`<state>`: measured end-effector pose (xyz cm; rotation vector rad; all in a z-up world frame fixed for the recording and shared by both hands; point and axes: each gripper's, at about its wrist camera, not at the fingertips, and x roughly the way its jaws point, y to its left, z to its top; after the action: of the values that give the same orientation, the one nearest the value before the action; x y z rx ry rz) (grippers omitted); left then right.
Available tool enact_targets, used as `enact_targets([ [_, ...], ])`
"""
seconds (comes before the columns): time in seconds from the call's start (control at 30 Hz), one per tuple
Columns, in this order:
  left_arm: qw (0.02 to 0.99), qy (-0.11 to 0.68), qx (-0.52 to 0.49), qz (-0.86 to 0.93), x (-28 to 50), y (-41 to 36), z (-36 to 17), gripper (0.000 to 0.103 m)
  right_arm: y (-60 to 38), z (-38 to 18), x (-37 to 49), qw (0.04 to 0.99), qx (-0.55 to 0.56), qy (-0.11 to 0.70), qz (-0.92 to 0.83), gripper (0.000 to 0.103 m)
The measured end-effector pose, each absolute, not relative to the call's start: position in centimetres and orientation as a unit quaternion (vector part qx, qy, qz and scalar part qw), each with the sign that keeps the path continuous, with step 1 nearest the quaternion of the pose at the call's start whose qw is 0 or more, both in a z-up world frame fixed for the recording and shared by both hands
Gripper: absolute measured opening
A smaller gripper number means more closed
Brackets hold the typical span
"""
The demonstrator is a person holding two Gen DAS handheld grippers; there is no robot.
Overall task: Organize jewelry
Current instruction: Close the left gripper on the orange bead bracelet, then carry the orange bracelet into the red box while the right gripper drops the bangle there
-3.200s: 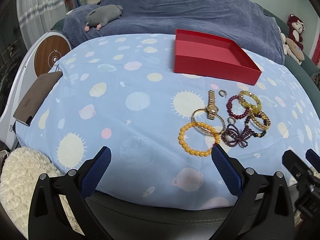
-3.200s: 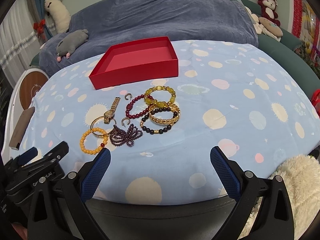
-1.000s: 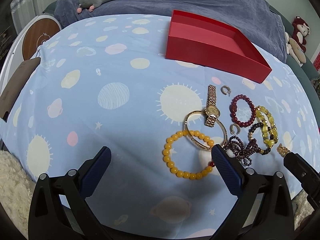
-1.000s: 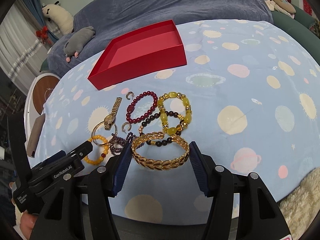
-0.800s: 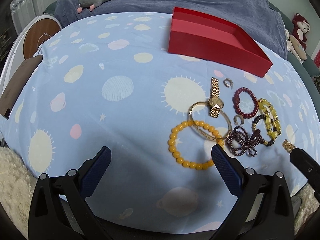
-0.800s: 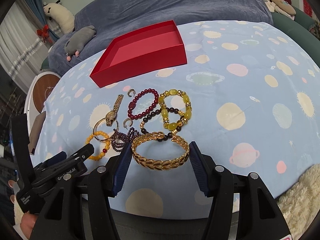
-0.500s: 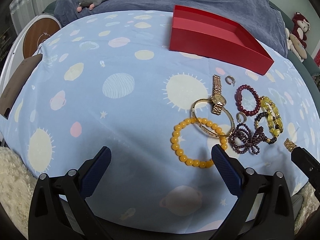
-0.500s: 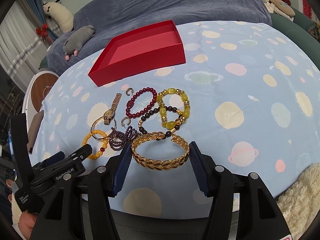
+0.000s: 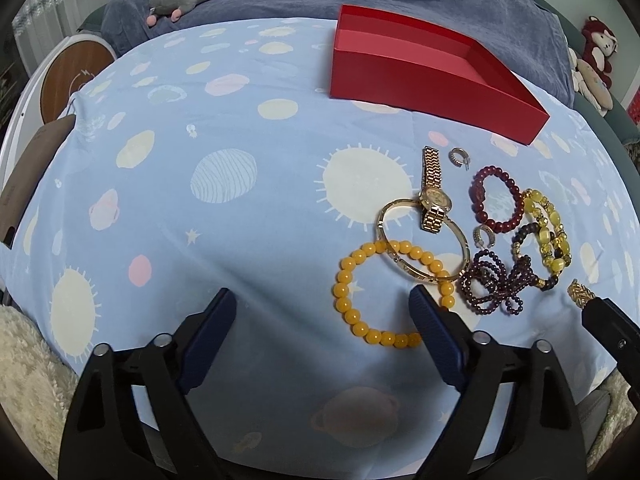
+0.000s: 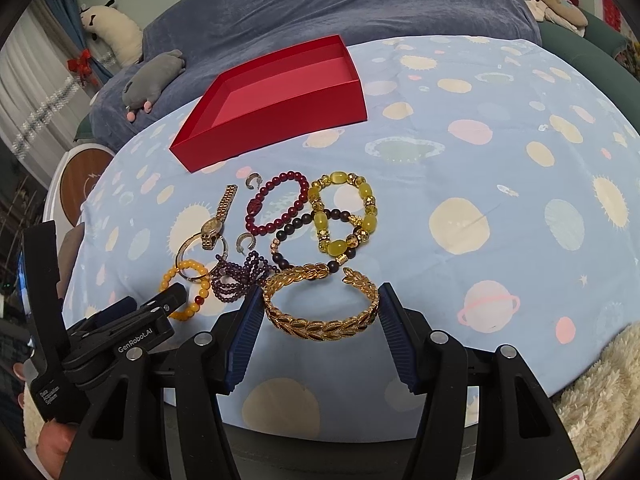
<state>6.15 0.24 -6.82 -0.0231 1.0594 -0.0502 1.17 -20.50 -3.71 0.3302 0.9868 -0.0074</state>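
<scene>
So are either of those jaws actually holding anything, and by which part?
The right gripper clamps the gold leaf bangle across its two sides. The left gripper, jaws closing, holds nothing.

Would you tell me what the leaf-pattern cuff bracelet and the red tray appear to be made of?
The leaf-pattern cuff bracelet looks like polished gold-coloured metal: it glints and keeps a rigid open-ended curve; plating or solid cannot be told. The red tray seems to be matte cardboard or paperboard: thin straight walls, sharp folded corners, no shine.
</scene>
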Motion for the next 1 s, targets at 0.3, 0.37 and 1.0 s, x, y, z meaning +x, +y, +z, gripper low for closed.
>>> enact_targets([
  [0.3,0.87,0.492,0.011,-0.034,5.7,-0.1,-6.4,0.025,-20.3,-3.6,1.1,0.87,0.153,0.47,-0.002,0.056],
  [0.37,0.866,0.498,-0.006,-0.045,5.7,0.3,-6.2,0.009,-20.2,-3.4,1.0,0.871,0.151,0.468,-0.001,0.056],
  [1.0,0.882,0.464,-0.036,-0.073,4.7,0.6,0.0,0.007,-19.1,-0.4,0.0,0.886,0.142,0.44,0.029,0.056],
])
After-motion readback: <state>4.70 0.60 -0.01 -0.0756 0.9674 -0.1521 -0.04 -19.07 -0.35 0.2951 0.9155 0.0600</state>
